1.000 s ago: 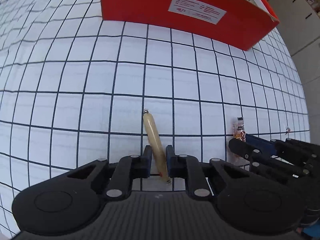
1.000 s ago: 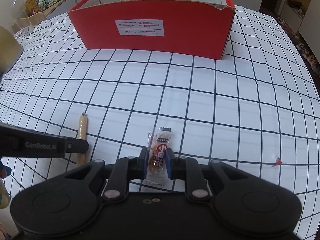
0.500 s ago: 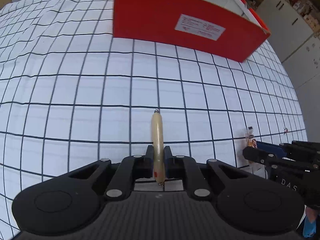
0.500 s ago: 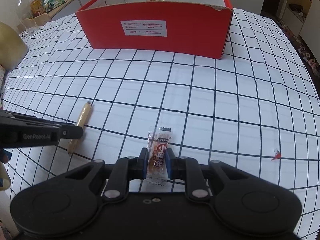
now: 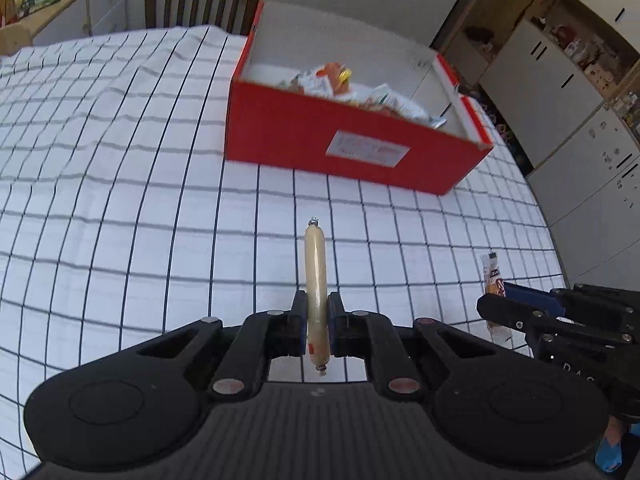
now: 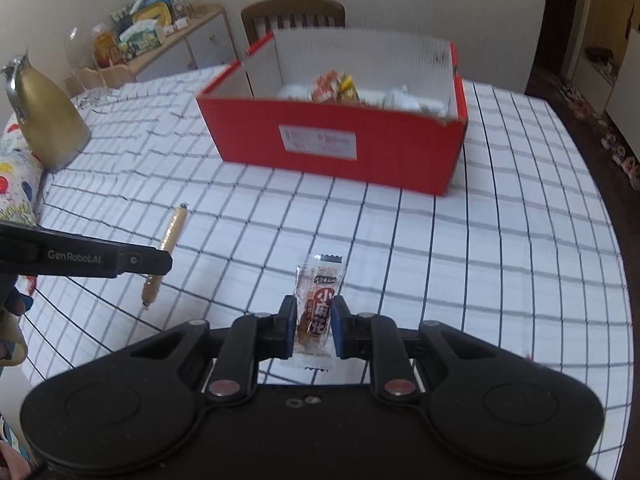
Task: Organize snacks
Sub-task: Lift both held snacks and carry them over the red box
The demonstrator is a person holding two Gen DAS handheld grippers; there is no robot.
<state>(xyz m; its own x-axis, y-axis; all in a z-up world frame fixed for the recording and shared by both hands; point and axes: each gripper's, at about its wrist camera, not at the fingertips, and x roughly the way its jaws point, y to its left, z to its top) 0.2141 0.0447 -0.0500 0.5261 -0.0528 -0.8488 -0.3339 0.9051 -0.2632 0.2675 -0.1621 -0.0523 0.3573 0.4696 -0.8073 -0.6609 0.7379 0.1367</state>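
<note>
- Both snacks rose off the table since the earlier frame, and the red box (image 5: 352, 136) interior came into our view.
- Our left gripper (image 5: 318, 328) had its jaws clamped on the sausage stick (image 5: 315, 272), held above the table's near edge.
- Our right gripper (image 6: 314, 330) was clamped on the candy packet (image 6: 318, 304), likewise lifted.
- Several snacks (image 6: 336, 88) already lay in the box near the table's far edge; these two remained, and we judged the job nearly done.

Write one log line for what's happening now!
left gripper: holds sausage | right gripper: holds snack packet | red box: ahead, open
</note>
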